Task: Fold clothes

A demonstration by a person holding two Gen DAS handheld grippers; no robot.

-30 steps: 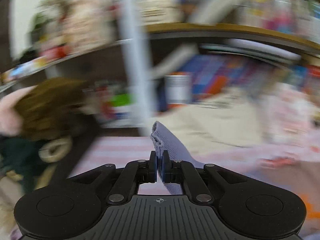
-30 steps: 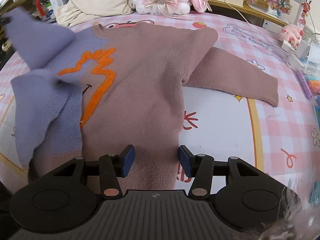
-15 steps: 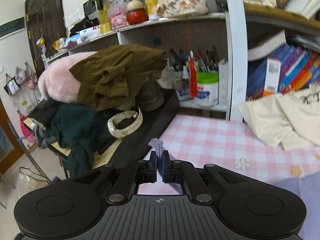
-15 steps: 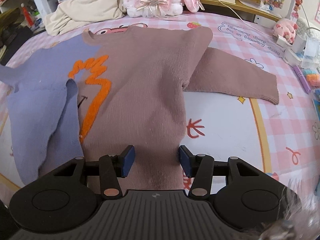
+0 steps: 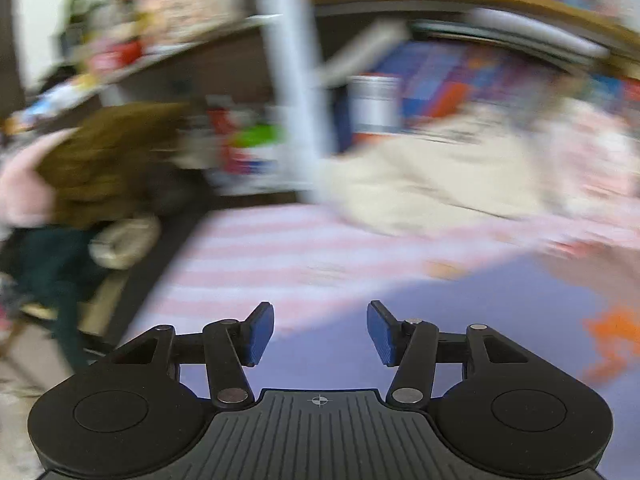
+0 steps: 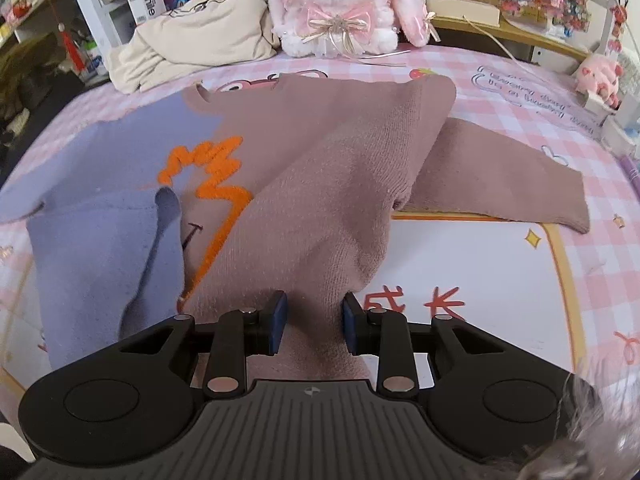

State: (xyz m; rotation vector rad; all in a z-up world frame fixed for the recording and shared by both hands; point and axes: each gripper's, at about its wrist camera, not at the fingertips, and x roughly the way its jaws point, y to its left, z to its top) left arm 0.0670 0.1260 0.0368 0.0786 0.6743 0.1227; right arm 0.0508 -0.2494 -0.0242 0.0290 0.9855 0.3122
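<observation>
A knit sweater (image 6: 320,184), mauve on the right and lavender on the left with an orange zigzag (image 6: 216,184), lies front up on the pink checked table cover (image 6: 520,92). Its lavender sleeve (image 6: 104,256) is folded down over the left side. Its mauve sleeve (image 6: 500,184) lies out to the right. My right gripper (image 6: 313,320) is closed on the sweater's bottom hem and lifts it in a ridge. My left gripper (image 5: 320,332) is open and empty above the lavender part (image 5: 400,320); that view is blurred by motion.
A white and pink plush rabbit (image 6: 340,4) and a cream cloth bag (image 6: 196,40) sit at the table's far edge. A bookshelf (image 6: 104,4) stands at the left, a small pink plush (image 6: 600,76) at the right. Clothes (image 5: 100,168) are piled beyond the table's left edge.
My left gripper let go of the lavender sleeve, opened and swung right. My right gripper closed on the hem and raised it.
</observation>
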